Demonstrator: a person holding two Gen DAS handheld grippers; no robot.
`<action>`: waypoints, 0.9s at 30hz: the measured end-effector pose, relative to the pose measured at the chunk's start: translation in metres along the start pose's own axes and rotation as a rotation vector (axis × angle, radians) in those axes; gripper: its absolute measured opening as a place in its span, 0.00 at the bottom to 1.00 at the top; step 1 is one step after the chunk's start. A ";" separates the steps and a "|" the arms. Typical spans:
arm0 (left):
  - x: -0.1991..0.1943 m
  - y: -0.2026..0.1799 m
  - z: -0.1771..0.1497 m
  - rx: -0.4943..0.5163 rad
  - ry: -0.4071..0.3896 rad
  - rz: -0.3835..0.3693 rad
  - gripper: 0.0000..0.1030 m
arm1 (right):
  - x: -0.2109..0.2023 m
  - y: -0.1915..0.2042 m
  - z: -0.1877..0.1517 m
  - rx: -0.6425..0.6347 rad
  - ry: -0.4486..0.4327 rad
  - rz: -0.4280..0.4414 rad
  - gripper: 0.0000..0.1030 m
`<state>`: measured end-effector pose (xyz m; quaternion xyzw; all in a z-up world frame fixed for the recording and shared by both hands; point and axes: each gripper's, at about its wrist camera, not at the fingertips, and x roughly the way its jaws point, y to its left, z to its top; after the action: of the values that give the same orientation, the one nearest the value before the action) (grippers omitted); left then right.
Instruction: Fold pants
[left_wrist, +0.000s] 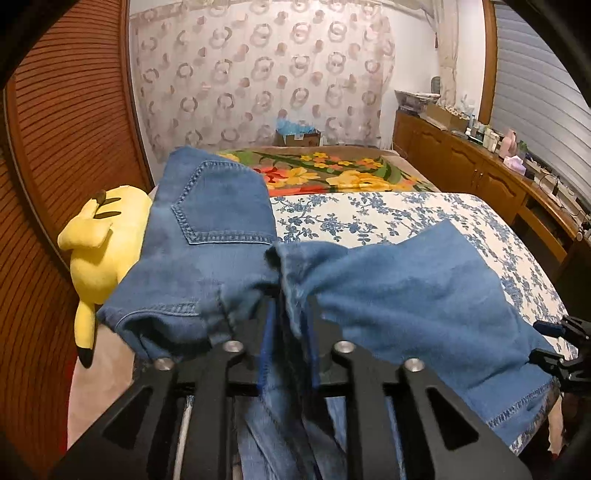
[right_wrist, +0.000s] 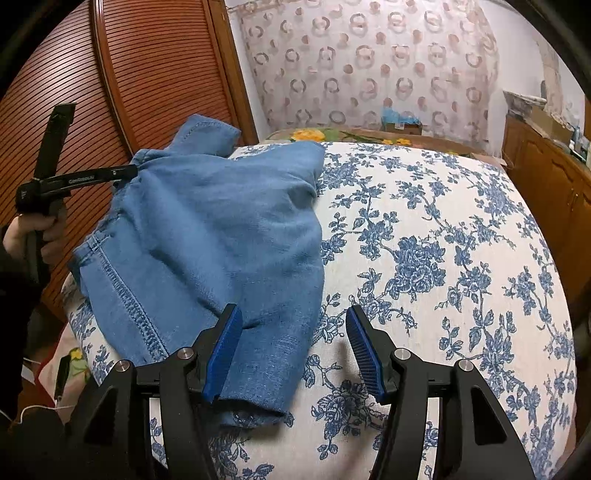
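Left wrist: gripper (left_wrist: 289, 325) pinching jeans (left_wrist: 406, 295).

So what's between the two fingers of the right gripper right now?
In the right wrist view, the right gripper is open: between its fingers lie the edge of the jeans and bare floral bedspread.

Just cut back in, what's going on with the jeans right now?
A person is folding blue jeans on the floral bedspread. The left gripper is shut on a bunch of denim and holds it up off the bed. The right gripper is open, low over the near edge of the jeans, holding nothing. A yellow plush toy lies beside the jeans.
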<state>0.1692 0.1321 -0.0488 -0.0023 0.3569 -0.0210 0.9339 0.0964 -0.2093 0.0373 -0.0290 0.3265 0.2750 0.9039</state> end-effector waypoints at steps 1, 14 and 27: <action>-0.004 -0.001 -0.002 0.002 -0.005 -0.001 0.39 | -0.001 0.001 0.001 -0.002 -0.004 0.000 0.59; -0.019 -0.035 -0.050 0.060 0.019 -0.047 0.55 | 0.006 0.003 0.006 0.000 0.003 0.031 0.59; -0.006 -0.024 -0.062 0.003 0.044 -0.049 0.55 | 0.071 -0.023 0.092 0.014 0.060 0.107 0.59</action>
<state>0.1229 0.1085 -0.0906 -0.0092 0.3770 -0.0444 0.9251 0.2061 -0.1730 0.0630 -0.0132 0.3565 0.3198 0.8778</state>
